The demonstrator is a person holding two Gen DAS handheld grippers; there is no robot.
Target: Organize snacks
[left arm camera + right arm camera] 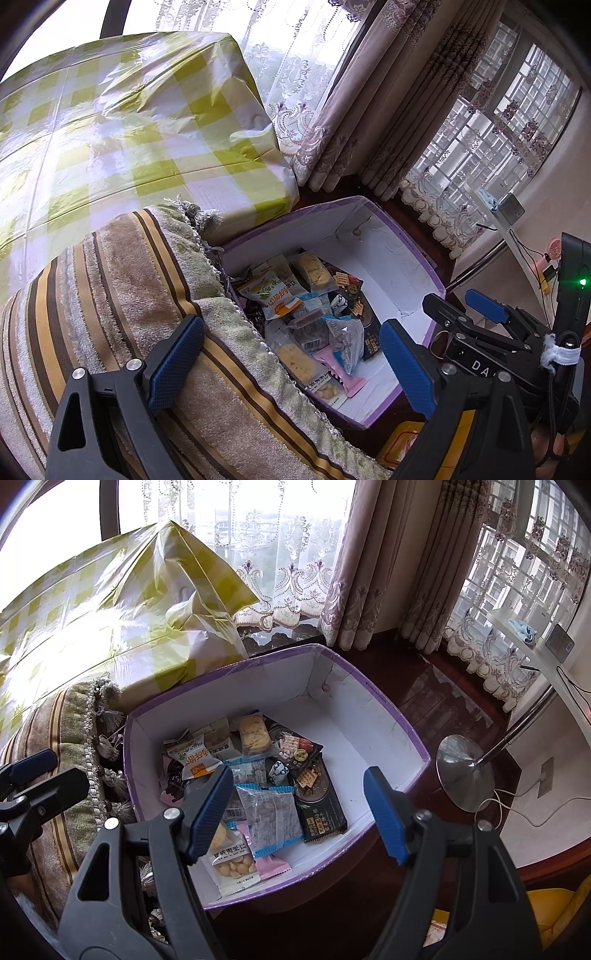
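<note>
Dark wooden floor carries the snack box; both grippers, left gripper and right gripper, are held over it with fingers open and empty, so a packet is judged next to be chosen.

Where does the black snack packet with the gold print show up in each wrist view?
Left wrist: black packet lies at the right edge of the snack pile, mostly hidden behind the left gripper's right finger.
Right wrist: black packet lies in plain sight right of the pile, between the right gripper's open jaws.
Shared landmark: the pink wrapper near the box's front wall.
</note>
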